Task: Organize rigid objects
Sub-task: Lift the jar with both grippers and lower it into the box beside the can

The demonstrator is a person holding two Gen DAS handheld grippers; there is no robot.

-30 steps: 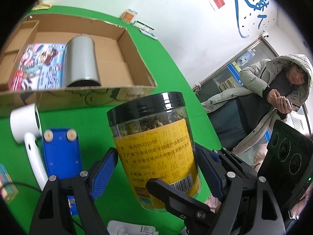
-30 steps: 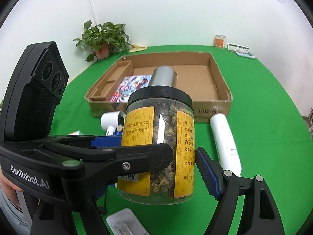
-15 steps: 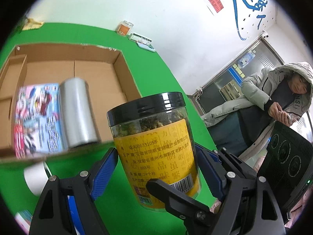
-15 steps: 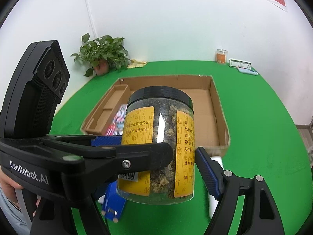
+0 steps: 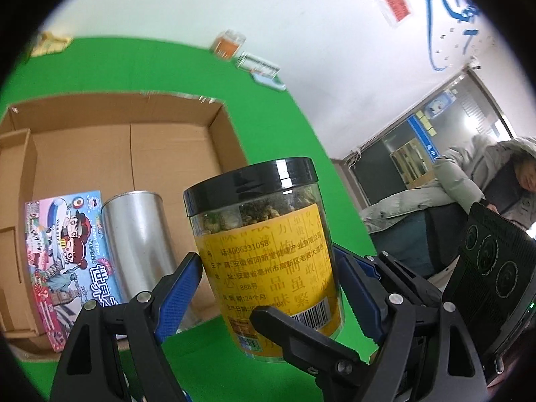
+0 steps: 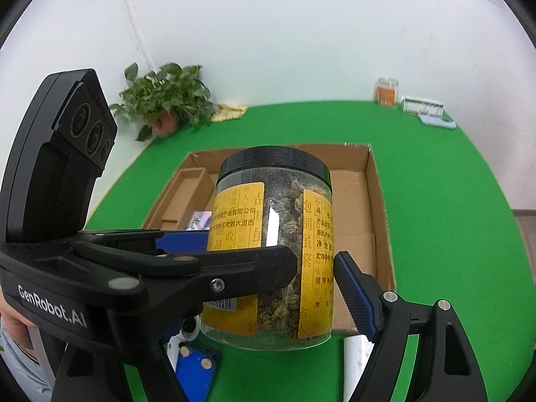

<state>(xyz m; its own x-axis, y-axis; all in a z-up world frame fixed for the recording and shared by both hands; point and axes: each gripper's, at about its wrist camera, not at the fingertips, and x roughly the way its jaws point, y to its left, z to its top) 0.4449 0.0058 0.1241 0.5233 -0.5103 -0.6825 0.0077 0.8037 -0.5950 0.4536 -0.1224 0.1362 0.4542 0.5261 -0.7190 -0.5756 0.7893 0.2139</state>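
A clear jar (image 5: 264,244) with a black lid and yellow label, full of dried flowers, hangs in the air at the near edge of the open cardboard box (image 5: 217,140). My left gripper (image 5: 268,271) is shut on it, blue pads on both sides. My right gripper (image 6: 268,284) grips the same jar (image 6: 274,241) from another side; its right pad (image 6: 351,288) lies against the jar and its other finger is hidden. Inside the box lie a silver can (image 5: 137,241) and a colourful picture box (image 5: 63,261).
On the green table in front of the box lie a white tube (image 6: 355,361), a blue block (image 6: 194,372) and a white item (image 6: 187,328). At the back stand a potted plant (image 6: 164,104) and an orange jar (image 6: 387,92). A person in a hooded coat (image 5: 469,181) stands beyond the table's right edge.
Both grippers have carried the jar up and forward towards the box. The box interior now fills the left wrist view, and the white item and blue block have slipped out of it.
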